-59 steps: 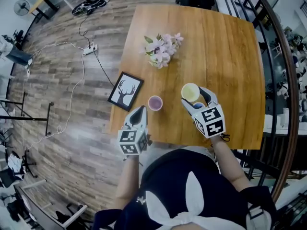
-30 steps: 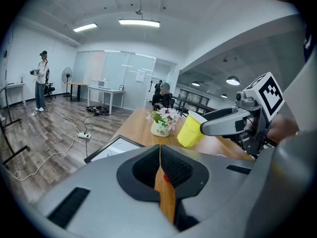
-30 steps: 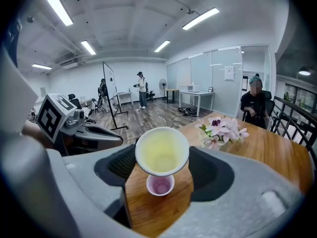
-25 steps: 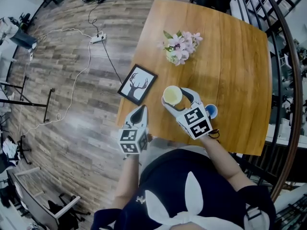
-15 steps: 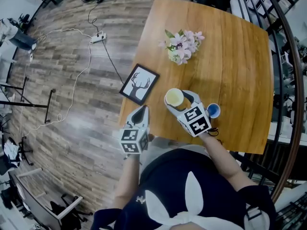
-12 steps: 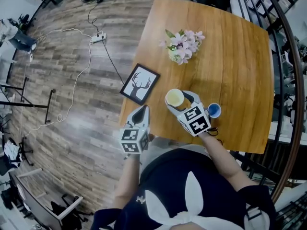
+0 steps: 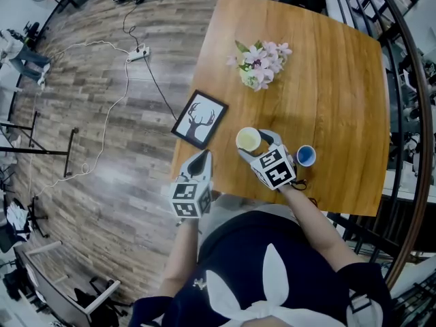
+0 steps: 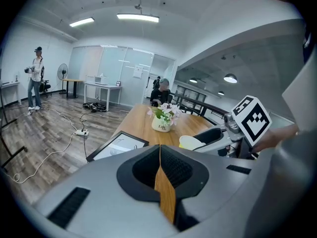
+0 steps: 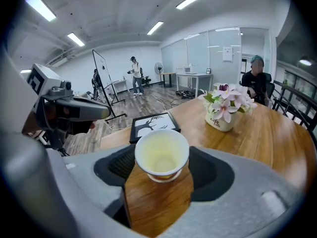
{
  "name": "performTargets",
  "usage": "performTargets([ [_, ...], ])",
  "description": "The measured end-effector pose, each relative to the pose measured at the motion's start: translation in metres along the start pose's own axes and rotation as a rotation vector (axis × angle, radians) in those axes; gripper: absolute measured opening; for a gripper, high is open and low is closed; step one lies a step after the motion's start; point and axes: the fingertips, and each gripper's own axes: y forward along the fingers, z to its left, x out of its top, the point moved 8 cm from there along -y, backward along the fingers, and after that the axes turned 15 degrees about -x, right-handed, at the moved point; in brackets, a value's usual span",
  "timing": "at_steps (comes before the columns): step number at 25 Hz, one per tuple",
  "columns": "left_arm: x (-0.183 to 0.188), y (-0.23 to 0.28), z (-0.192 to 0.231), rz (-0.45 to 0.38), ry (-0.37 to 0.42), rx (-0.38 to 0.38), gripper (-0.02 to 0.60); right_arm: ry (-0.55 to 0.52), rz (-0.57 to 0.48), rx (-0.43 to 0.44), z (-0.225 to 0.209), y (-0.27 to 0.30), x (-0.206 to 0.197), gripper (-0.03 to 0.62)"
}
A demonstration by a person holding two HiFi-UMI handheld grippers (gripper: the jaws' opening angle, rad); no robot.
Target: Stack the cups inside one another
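In the head view, a power strip [image 7: 135,54] is lying on the floor at upper left. A framed deer picture [image 7: 199,119] is sitting at the left edge of the wooden table [image 7: 327,80]. Below it the left gripper [image 7: 199,159] is hovering off the table edge, its jaws pressed together on nothing. Right of it, near the frame's centre, the right gripper [image 7: 255,144] is pinching the yellow cup [image 7: 248,139] upright between widely spread jaws, low over the table. Above, a flower pot [image 7: 257,63] is standing. A blue cup [image 7: 306,156] is sitting just right of the right gripper
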Motion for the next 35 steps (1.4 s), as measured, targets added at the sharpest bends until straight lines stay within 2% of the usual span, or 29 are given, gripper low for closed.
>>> performTargets([
  [16, 0.004, 0.011, -0.006, -0.001, 0.01, -0.021, 0.02, 0.037, -0.034, 0.023, -0.005, -0.01, 0.007, 0.337],
  [26, 0.011, 0.021, -0.014, -0.003, 0.022, -0.034, 0.021, 0.099, -0.123, -0.047, -0.047, -0.05, 0.017, 0.337],
  [35, 0.019, 0.035, -0.025, 0.004, 0.042, -0.059, 0.021, 0.173, -0.141, -0.147, -0.091, -0.087, -0.004, 0.337],
])
